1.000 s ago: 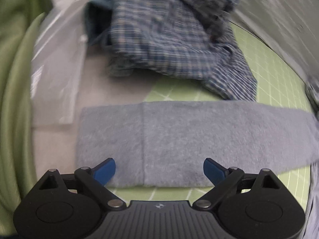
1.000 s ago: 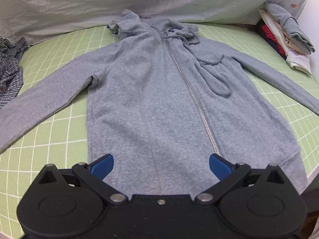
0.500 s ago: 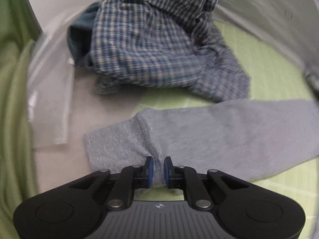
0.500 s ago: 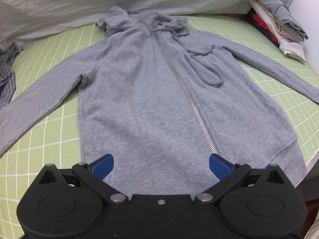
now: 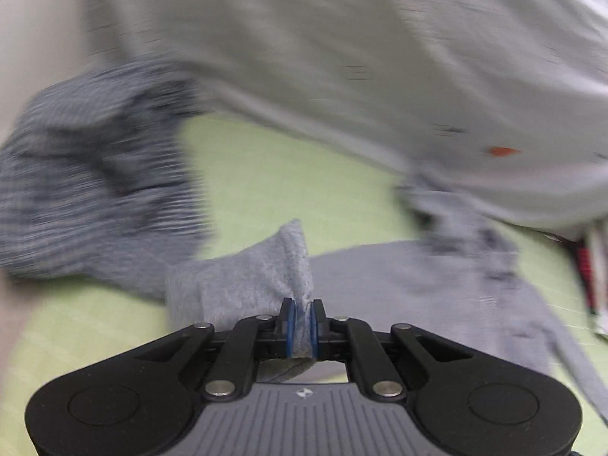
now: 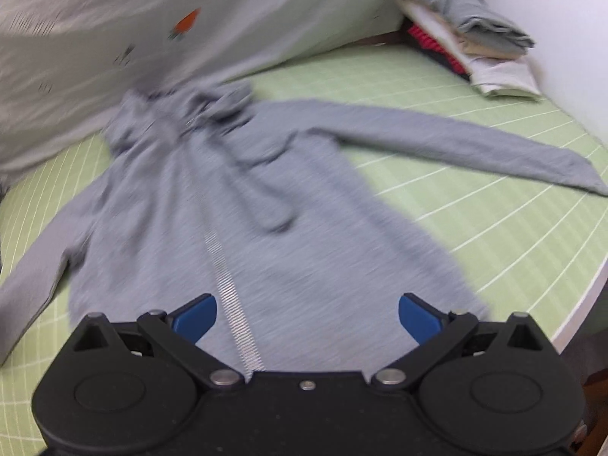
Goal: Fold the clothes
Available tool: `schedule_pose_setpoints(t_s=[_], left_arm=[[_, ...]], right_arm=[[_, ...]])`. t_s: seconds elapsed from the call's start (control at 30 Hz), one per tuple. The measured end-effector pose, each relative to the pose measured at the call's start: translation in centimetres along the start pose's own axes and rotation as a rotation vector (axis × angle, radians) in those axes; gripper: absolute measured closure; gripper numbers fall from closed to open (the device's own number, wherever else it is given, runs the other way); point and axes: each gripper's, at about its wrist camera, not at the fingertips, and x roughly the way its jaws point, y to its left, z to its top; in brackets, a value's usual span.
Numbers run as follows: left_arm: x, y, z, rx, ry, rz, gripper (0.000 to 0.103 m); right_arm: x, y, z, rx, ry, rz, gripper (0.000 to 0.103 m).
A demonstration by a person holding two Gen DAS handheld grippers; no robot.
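Observation:
A grey zip-up hoodie (image 6: 243, 205) lies face up on the green gridded mat (image 6: 494, 235), its zipper running down the middle and one sleeve (image 6: 456, 144) stretched out to the right. In the left wrist view my left gripper (image 5: 302, 323) is shut on the cuff end of the other sleeve (image 5: 247, 285), lifted off the mat with the fabric bunched between the blue pads. My right gripper (image 6: 307, 315) hangs open above the hoodie's lower hem, nothing between its fingers.
A crumpled blue plaid shirt (image 5: 95, 182) lies at the left of the mat. A pale sheet with carrot prints (image 6: 152, 30) backs the mat. A stack of folded clothes (image 6: 467, 45) sits at the far right corner. The mat's edge (image 6: 577, 304) curves at the right.
My left gripper closed on the sleeve cuff, then lifted it and swung right, away from the plaid shirt. My right gripper stayed open and shifted right over the hoodie.

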Motion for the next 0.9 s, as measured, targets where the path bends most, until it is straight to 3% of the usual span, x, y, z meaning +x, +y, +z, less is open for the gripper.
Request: schedule_pose_setpoints(t_s=[0.07,0.13,0.2,0.23,0.27,0.43,0.63,0.73,0.9], left_arm=[[0.2,-5.0,-0.7,0.026,0.001,-0.088,0.093],[0.6,-9.2,-1.5,0.04,0.007,-0.149,0.084],[1.1,-12.4,-2.5,0.038,0.018,-0.169,0.056],[1.4,-14.0,-3.1,0.037,0.024,-0.18,0.029],[1.6,-14.9,-3.7,0.039,0.021,-0.162,0.017],[2.0,-15.6,-6.4,0.003,0.072,0.048,0.016],[-0.2,-11.0,-8.2,-0.074,0.093,0.22,0.011],[0.3,-8.0,-8.0,-0.108,0.103,0.257,0.011],[1.9,-4.4,-7.0,-0.079,0.135,0.255,0.011]], right_arm=[[0.2,-2.6,1.2,0.001,-0.015,-0.005,0.0],[0.5,-5.0,2.5,-0.003,-0.034,-0.006,0.0],[0.9,-7.1,3.9,-0.011,-0.055,0.002,0.0],[1.1,-8.0,4.6,-0.02,-0.066,0.008,0.0],[1.3,-8.8,5.3,-0.036,-0.077,0.015,0.0],[2.7,-10.1,7.7,-0.123,-0.105,0.048,0.0],[5.0,-5.5,7.9,-0.196,-0.047,0.196,0.0],[5.5,-1.4,7.2,-0.272,-0.025,0.24,0.0],[6.3,5.5,5.7,-0.347,0.002,0.276,0.0]])
